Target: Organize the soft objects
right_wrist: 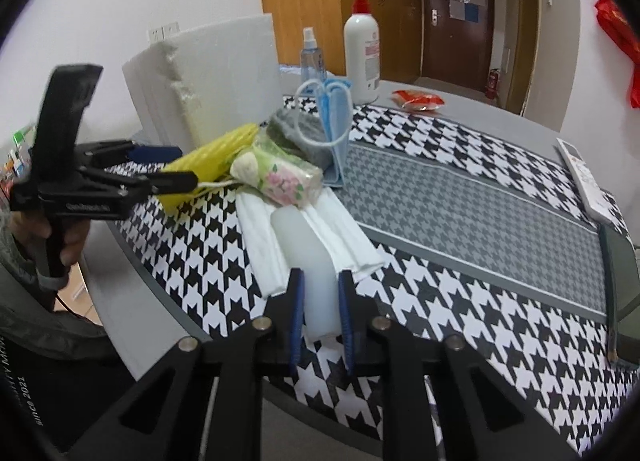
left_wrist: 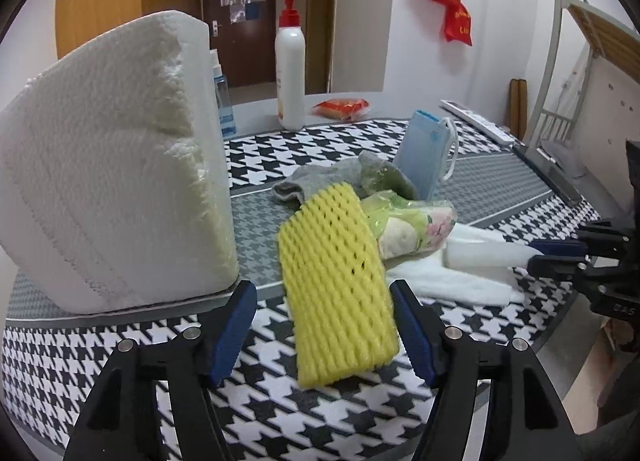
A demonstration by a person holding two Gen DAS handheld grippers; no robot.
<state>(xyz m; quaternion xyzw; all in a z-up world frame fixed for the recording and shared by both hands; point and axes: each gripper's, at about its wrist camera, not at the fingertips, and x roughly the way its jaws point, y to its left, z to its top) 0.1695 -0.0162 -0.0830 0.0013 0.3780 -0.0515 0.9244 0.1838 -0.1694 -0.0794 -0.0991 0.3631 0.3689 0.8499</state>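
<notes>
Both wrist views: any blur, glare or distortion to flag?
Left wrist view: fisheye bends the table edge, dark corners; yellow foam net sleeve sharp. Right wrist view: same warp; the black left gripper slightly motion-blurred, no strong glare.

Houndstooth-clothed table (right_wrist: 460,197) carries soft items (tissue pack (left_wrist: 108,165), foam net (left_wrist: 336,285)).

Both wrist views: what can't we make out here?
- Spray bottle: left view, mostly hidden behind the foam block.
- Grey cloth: right view, largely covered by the mask pack.
- Pump bottle label: too small to read.
- Left gripper: right view, blurred.
</notes>
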